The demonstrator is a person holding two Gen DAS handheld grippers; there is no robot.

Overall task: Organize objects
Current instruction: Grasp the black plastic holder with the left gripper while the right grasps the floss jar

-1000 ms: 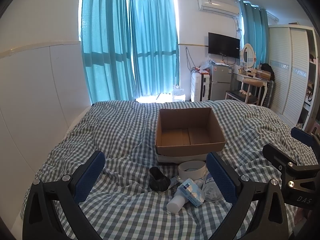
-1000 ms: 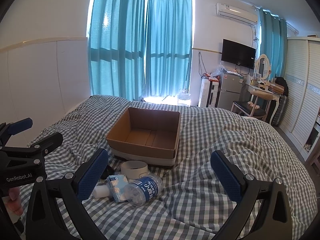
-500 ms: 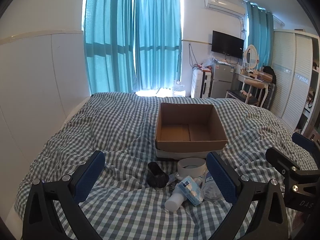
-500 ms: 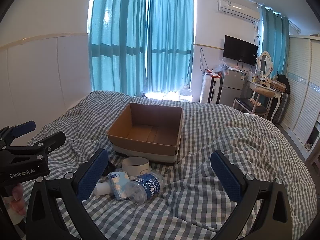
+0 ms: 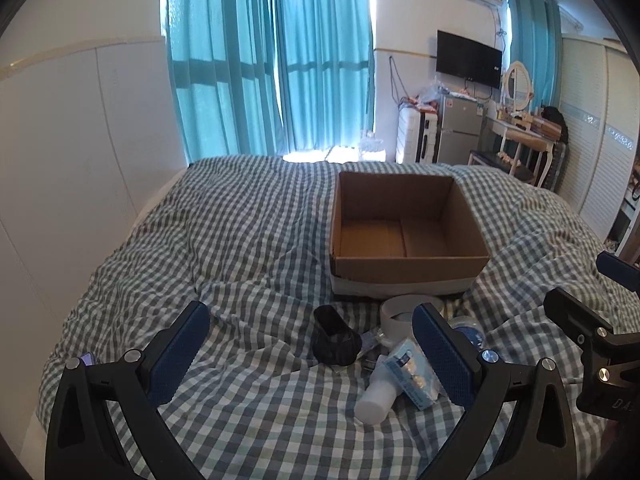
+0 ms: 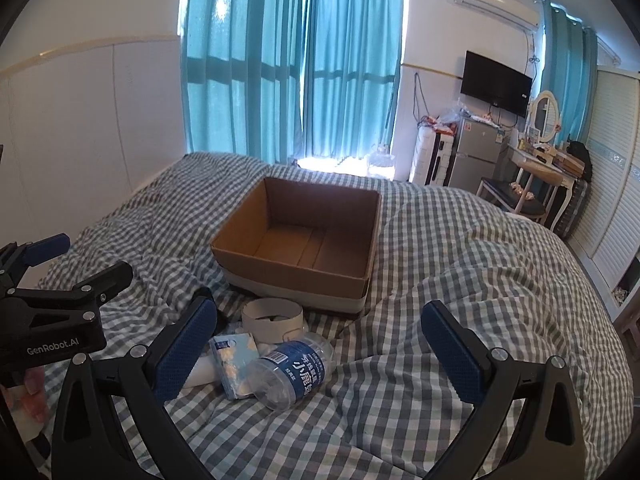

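Observation:
An open cardboard box (image 5: 408,276) (image 6: 296,276) with nothing inside sits on the checked bed. A small heap lies just in front of it: a white tape roll (image 5: 396,314) (image 6: 272,318), a black cup-like object (image 5: 334,340), a white tube (image 5: 378,398), a light blue tissue pack (image 5: 410,374) (image 6: 234,360) and a clear water bottle (image 6: 292,372). My left gripper (image 5: 310,354) is open above the heap, holding nothing. My right gripper (image 6: 320,350) is open too, over the bottle and bare quilt.
The checked quilt (image 6: 460,272) covers the whole bed. A white wall (image 5: 72,168) runs along the left side. Blue curtains (image 5: 272,60), a small fridge (image 6: 476,156), a dressing table (image 6: 544,168) and a wardrobe (image 5: 600,128) stand beyond the bed.
Both views have tilted down and drawn a little closer to the heap and box. Both grippers stay open. Nothing on the bed has moved.

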